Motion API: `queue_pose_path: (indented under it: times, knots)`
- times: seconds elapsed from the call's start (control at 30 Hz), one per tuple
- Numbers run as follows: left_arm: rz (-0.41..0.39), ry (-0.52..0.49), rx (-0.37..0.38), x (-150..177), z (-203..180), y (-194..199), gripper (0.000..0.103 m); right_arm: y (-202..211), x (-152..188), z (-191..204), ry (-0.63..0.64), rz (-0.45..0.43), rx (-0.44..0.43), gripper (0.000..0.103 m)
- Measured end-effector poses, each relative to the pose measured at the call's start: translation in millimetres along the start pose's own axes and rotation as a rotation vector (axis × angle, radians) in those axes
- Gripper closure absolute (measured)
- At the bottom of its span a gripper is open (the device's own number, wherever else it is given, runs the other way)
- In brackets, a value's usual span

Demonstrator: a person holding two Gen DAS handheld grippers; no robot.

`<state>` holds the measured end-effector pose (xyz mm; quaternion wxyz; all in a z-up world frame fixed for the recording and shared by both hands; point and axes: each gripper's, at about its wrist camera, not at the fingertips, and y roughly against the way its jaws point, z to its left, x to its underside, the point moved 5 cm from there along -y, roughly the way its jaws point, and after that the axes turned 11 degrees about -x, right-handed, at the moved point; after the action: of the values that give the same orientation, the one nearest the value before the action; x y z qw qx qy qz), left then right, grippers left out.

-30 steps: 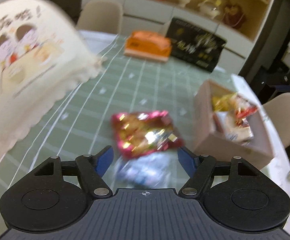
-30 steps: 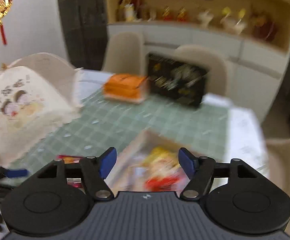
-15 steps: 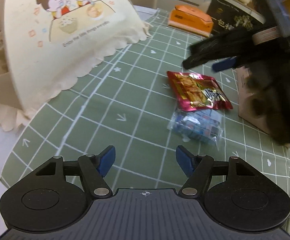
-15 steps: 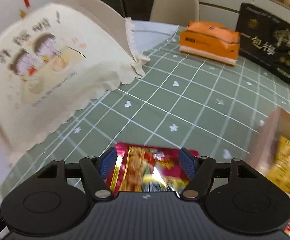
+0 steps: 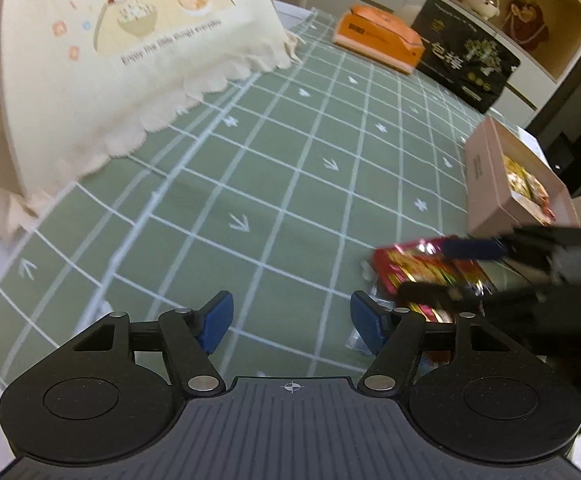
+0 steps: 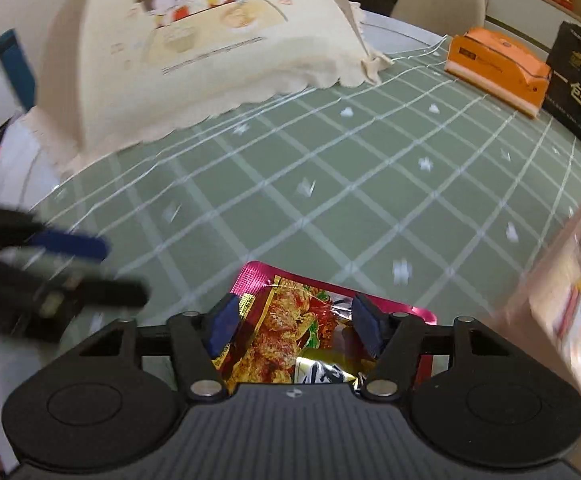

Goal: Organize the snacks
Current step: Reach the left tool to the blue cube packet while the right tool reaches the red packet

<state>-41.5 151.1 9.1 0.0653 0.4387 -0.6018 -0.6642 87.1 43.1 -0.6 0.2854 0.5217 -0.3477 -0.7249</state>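
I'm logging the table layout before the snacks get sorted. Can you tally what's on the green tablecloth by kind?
Snack packets outside the box: 2 (red foil packet, clear packet partly hidden)
Boxes: 3 (pink snack box, orange box, black box)
Food cover: 1
Total: 6

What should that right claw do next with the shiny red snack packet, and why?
Probably close. The right claw is open with its blue pads on either side of the red snack packet, which lies flat on the green tablecloth. The cardboard box with other snacks sits close by, the likely destination.
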Motion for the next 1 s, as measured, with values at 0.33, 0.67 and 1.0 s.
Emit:
queue_pose_path:
  times: [0.33, 0.67, 1.0]
  knots:
    - [0.047, -0.205, 0.138, 28.0, -62.8, -0.5, 0.033, 49.8, 87.3, 5.3, 0.085, 0.028, 0.250, 0.018]
    - [0.068, -0.395, 0.259, 52.4, -120.5, 20.4, 0.046, 98.1, 120.5, 8.7, -0.065, -0.069, 0.156, 0.018]
    - [-0.086, -0.330, 0.170, 4.3, -101.8, 31.7, 0.048, 67.3, 93.1, 17.0, -0.221, -0.156, 0.136, 0.019]
